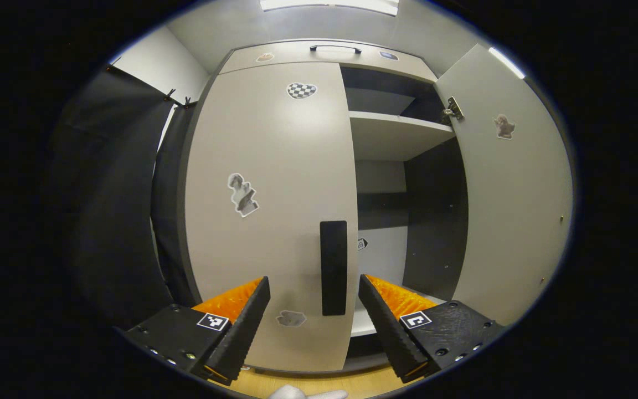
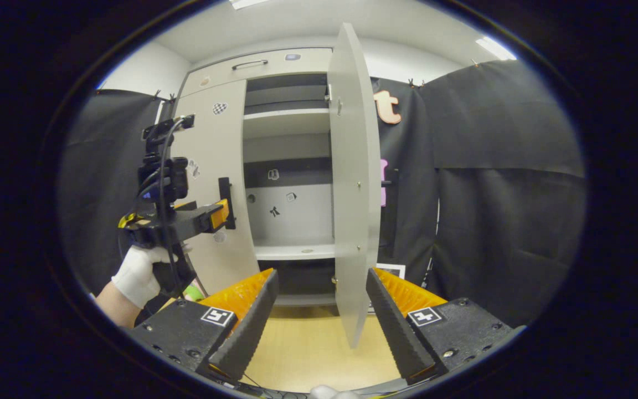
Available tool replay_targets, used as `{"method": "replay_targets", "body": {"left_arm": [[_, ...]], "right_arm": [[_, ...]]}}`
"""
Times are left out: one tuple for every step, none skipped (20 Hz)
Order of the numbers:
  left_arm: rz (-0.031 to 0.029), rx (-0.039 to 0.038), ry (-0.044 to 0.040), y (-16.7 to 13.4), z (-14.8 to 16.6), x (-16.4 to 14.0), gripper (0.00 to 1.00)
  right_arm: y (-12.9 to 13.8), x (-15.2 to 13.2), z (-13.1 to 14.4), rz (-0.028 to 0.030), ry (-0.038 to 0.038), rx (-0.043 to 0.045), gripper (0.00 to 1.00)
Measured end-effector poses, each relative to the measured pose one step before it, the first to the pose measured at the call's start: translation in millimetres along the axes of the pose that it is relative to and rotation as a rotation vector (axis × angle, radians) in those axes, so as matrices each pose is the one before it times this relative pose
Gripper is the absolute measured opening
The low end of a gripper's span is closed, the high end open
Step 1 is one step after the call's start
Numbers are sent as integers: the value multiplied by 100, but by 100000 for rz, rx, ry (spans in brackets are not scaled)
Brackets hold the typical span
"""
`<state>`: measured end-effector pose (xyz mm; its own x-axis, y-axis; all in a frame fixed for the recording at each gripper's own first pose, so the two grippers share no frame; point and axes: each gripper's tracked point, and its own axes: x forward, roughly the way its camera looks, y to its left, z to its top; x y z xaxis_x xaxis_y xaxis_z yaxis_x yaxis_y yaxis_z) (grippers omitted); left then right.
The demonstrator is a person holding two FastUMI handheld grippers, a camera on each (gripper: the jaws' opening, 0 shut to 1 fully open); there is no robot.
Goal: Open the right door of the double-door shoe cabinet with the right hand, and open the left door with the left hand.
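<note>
My left tongs [image 1: 314,310] are spread apart, the black handle [image 1: 333,267] of the closed left door [image 1: 272,210] just ahead between their tips, not gripped. My right tongs [image 2: 322,307] are also apart, empty, with the edge of the open right door [image 2: 352,183] standing between them, shelves [image 2: 291,252] to its left.

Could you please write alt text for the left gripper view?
The open tongs face the closed left door, flanking its dark vertical handle. The right door is swung open, showing shelves inside the cabinet.
</note>
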<state>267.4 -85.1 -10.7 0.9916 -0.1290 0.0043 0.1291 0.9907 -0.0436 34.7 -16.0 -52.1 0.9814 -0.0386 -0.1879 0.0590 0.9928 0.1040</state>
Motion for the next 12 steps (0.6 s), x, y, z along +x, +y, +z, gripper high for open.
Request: {"method": "replay_targets", "body": {"left_arm": [[-32, -1212, 1140, -97, -352, 1178, 96], [194, -1064, 854, -83, -229, 1012, 96], [315, -681, -441, -67, -23, 815, 96], [737, -566, -216, 54, -68, 747, 96], [-342, -751, 973, -206, -254, 584, 96], [-243, -676, 490, -171, -198, 330, 96], [-1304, -147, 395, -385, -198, 188, 89], [519, 33, 17, 20, -108, 370, 83], [1057, 472, -404, 193, -48, -732, 69], [-314, 581, -1018, -211, 150, 764, 71], [-1237, 1789, 172, -351, 18, -175, 52], [-370, 2269, -219, -178, 31, 25, 45]], "right_arm": [[-47, 108, -58, -451, 551, -46, 99], [-81, 99, -178, -492, 335, -226, 99], [-75, 176, -91, -493, 312, -395, 99], [5, 125, -115, -270, 492, -298, 99], [49, 141, -39, 16, 709, -59, 99], [-27, 138, -124, 179, 582, 120, 99], [-21, 126, -4, 121, 237, -17, 99], [-85, 113, 83, -155, 29, -63, 99], [-170, 118, 8, -56, 30, 40, 99], [27, 46, 50, 673, 124, 81, 99], [29, 73, 32, 233, -28, 179, 99], [90, 93, 219, 536, -313, 233, 99]]}}
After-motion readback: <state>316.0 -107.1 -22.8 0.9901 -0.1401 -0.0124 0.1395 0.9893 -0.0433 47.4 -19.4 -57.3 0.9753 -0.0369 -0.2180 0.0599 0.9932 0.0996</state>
